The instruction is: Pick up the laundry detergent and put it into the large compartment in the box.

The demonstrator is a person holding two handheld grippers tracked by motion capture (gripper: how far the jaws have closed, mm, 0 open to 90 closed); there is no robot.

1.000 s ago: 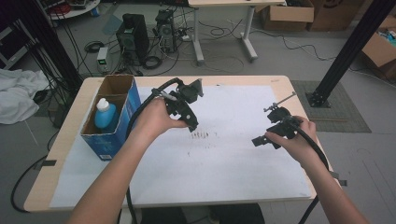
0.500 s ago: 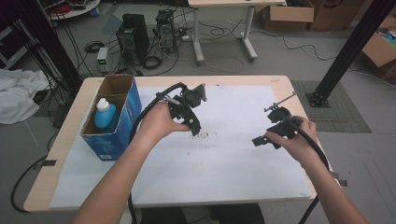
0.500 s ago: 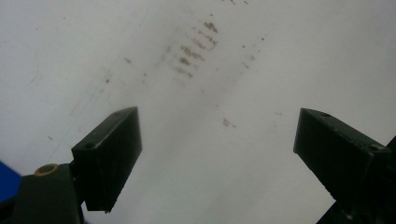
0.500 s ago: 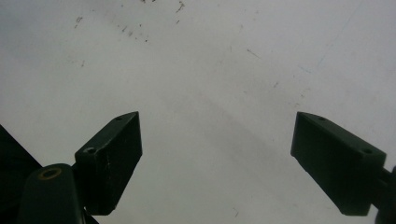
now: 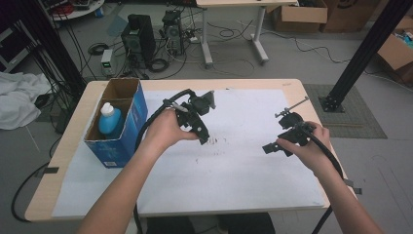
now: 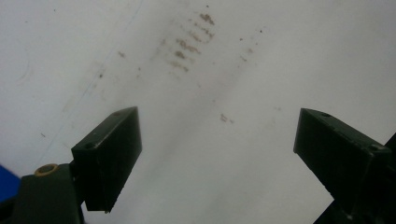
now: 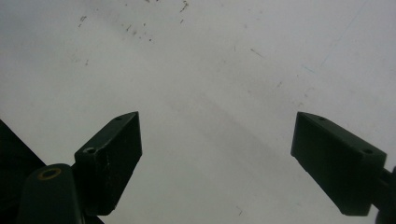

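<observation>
Now | left claw (image 6: 217, 158) wide apart, empty | right claw (image 7: 217, 158) wide apart, empty

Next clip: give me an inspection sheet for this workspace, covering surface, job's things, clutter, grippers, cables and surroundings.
Surface: wooden table covered by a white sheet with small brown smudges near its middle.
Job's things: blue cardboard box at the table's left edge, open on top, holding a blue bottle with a white cap.
Clutter: nothing seen on the sheet.
Grippers: left hand-held gripper open, empty, pointing down over the smudges; right hand-held gripper open, empty, above bare sheet.
Cables: a black cable trails from the left one; another from the right.
Surroundings: computer towers, floor cables, a second table, cardboard boxes, white cloth.
</observation>
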